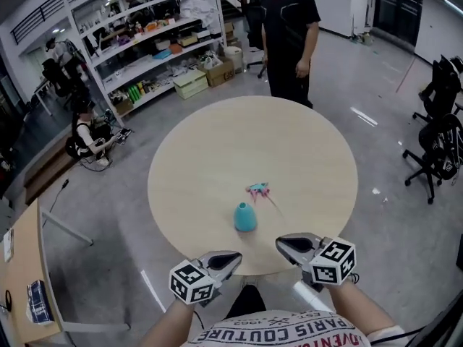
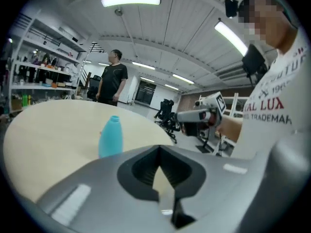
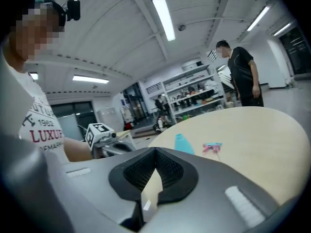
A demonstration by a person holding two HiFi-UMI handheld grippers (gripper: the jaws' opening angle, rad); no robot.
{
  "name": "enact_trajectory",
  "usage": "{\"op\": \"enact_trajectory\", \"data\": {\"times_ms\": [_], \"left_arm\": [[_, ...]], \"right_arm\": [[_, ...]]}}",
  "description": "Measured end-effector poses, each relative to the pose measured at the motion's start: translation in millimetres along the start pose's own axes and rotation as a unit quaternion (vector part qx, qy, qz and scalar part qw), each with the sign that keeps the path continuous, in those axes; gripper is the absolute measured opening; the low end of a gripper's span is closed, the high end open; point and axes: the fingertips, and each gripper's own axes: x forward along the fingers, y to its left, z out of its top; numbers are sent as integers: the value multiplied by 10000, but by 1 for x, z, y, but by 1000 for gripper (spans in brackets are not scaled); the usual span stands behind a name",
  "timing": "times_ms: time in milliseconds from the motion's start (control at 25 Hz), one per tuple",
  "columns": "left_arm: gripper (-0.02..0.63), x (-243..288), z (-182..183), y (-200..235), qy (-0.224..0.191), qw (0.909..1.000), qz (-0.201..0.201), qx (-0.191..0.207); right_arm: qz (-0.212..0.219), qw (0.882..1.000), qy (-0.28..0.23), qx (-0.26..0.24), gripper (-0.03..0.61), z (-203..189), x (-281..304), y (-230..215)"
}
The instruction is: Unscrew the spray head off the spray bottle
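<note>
Lying near the bottle (image 1: 244, 217), the spray head (image 1: 258, 189) is small, indistinct.

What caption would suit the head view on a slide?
Teal bottle stands headless, spray head lying beside it; left gripper and right gripper hover shut, empty.

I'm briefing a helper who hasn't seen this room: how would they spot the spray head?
Find the round pale table in the middle of the floor. Towards its near edge in the head view stands a teal bottle; the spray head lies just beyond it. It is the only pink-and-teal piece, small, lying flat with a thin tube trailing.
</note>
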Motion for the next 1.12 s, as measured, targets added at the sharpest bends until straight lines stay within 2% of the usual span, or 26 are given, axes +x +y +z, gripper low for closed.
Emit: {"op": "enact_trajectory", "data": {"times_ms": [80,240,360,520,680,840,1000,1120], "left_arm": [[2,-14,1,-57,-83,9999,-133,-32],[2,-39,16,-139,-71,9987,-245,435],[2,-65,26,-173,-149,9978,-215,601],[2,-103,20,-208,-287,9976,-273,564],[2,-152,-23,-246,-388,9972,-552,310],[2,-210,-70,-272,-335,9979,-524,205],[2,-262,-82,-292,-466,9977,-391,294],[2,-284,-78,-313,-520,9958,-433,616]], "right_arm": [[399,9991,91,-96,0,-18,-27,53],[729,9972,-64,-128,0,-24,-67,125],[836,9963,-167,-137,0,-26,-86,167],[1119,9918,-606,113,0,-22,-105,227],[838,9949,-561,-86,0,-60,-102,287],[597,9966,-557,95,0,-100,-100,349],[464,9974,-530,-134,0,-107,-104,406],[386,9966,-651,-321,0,-100,-114,433]]}}
